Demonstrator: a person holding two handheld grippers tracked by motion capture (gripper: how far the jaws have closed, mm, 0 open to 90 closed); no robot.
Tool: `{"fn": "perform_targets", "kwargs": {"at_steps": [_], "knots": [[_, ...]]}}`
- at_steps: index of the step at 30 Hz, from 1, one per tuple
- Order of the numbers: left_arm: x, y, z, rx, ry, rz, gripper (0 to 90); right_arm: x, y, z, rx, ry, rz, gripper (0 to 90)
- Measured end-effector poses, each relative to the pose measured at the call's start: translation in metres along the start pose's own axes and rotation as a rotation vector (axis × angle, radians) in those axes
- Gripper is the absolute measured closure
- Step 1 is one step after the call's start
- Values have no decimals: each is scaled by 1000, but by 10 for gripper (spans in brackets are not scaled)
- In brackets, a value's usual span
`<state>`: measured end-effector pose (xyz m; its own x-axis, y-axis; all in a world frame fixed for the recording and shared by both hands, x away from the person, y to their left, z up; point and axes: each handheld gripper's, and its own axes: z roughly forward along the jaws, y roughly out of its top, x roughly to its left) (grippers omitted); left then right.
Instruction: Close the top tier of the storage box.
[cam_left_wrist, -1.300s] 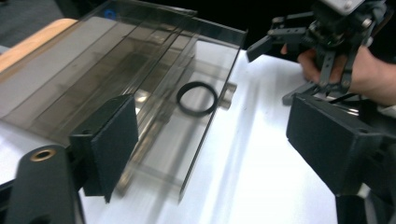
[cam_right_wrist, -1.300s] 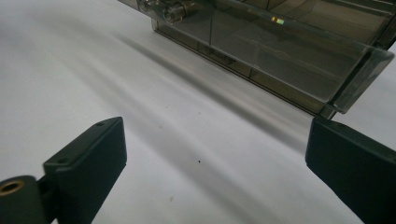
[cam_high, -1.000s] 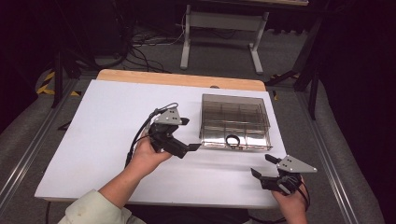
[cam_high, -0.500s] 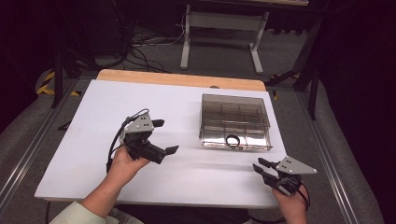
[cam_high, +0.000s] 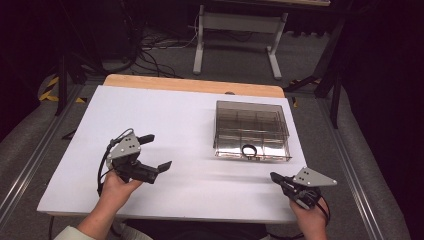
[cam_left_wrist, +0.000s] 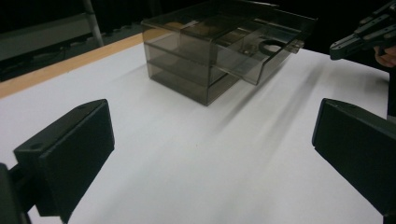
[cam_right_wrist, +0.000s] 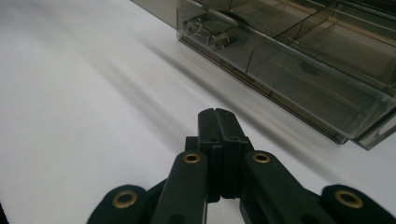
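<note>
A smoky clear drawer box (cam_high: 251, 120) stands at the right back of the white table (cam_high: 190, 115). Its bottom drawer (cam_high: 252, 152) is pulled out toward me, with a black ring (cam_high: 248, 150) lying inside it. My left gripper (cam_high: 156, 151) hovers at the front left, well away from the box, open wide with nothing between its jaws, which have just spread to their widest. In the left gripper view the gripper (cam_left_wrist: 212, 158) faces the box (cam_left_wrist: 187, 65) and ring (cam_left_wrist: 271, 45). My right gripper (cam_high: 274, 176) sits at the front right, short of the drawer (cam_right_wrist: 299, 70). Its jaws have just been closing and its tip (cam_right_wrist: 218, 114) is shut, empty.
A wooden strip (cam_high: 195, 84) runs along the table's far edge. Beyond it stand a grey metal frame (cam_high: 235, 35) and loose cables (cam_high: 150, 47) on the floor. Metal rails (cam_high: 30, 165) border the table's sides. The right gripper (cam_left_wrist: 359, 39) also appears far off in the left gripper view.
My left hand has drawn the open gripper leftward and toward the table's front, away from the box. The right gripper's jaws have come together while that hand stayed put.
</note>
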<state>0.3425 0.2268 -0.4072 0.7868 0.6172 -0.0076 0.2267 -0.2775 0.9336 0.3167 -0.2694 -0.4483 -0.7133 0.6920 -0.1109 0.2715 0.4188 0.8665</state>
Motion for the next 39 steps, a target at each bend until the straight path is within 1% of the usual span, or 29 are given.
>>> {"fn": "perform_targets", "kwargs": {"at_steps": [2,3,4,5,6,7,8,9,10,12,13,15,17,18,20,22,25,26,27,28,29,31,33,34,35,36,39], "knots": [[2,-6,-2,15,6,-1,1,0,1,0,-4,2,2,900],[3,-12,-5,18,21,9,1,0,1,0,-5,3,3,900],[3,-12,-5,18,21,9,1,0,1,0,-5,3,3,900],[5,-18,-7,16,22,3,1,0,1,0,-7,2,3,900],[5,-18,-7,16,22,3,1,0,1,0,-7,2,3,900],[6,-21,-8,17,21,-7,1,0,1,0,-7,2,2,900],[7,-23,-10,13,32,-9,1,0,1,0,-7,2,2,900],[8,-26,-11,11,31,-27,1,0,1,0,-7,3,1,900],[11,-29,-13,-4,33,-51,1,1,1,0,-6,0,-5,900],[13,-30,-14,-11,35,-57,2,1,2,0,-7,1,-7,900],[16,-32,-17,-32,43,-78,2,1,2,0,-6,-2,-15,900],[16,-32,-17,-30,46,-80,2,1,2,0,-9,-1,-13,900],[17,-33,-18,-29,66,-53,2,1,3,0,-13,-2,-14,900],[16,-33,-18,-16,80,-34,2,1,4,0,-14,1,-14,900],[16,-34,-17,-16,82,-31,2,1,5,0,-18,1,-15,900],[14,-34,-16,-9,93,-6,1,1,7,1,-29,-3,-13,900],[13,-34,-15,-6,94,-4,2,1,10,3,-36,-10,-8,900],[14,-34,-15,-7,101,7,2,1,10,3,-36,-10,-8,900],[13,-34,-14,-5,95,-7,2,2,12,4,-39,-12,-10,900],[13,-35,-14,-2,96,-5,2,2,12,4,-39,-12,-10,900],[14,-35,-14,-1,110,9,2,2,14,6,-38,-13,-10,900],[14,-35,-15,-1,111,14,2,2,16,9,-34,-20,-5,900],[13,-35,-14,-1,109,6,2,2,16,10,-32,-17,-6,900],[13,-35,-14,-3,106,2,1,2,18,14,-28,-24,-7,900],[13,-36,-14,-3,105,3,1,2,19,15,-28,-28,-13,900],[13,-36,-14,-2,108,10,2,2,20,17,-28,-31,-5,900],[13,-36,-14,-1,110,12,2,1,21,19,-27,-33,-2,900]]}}
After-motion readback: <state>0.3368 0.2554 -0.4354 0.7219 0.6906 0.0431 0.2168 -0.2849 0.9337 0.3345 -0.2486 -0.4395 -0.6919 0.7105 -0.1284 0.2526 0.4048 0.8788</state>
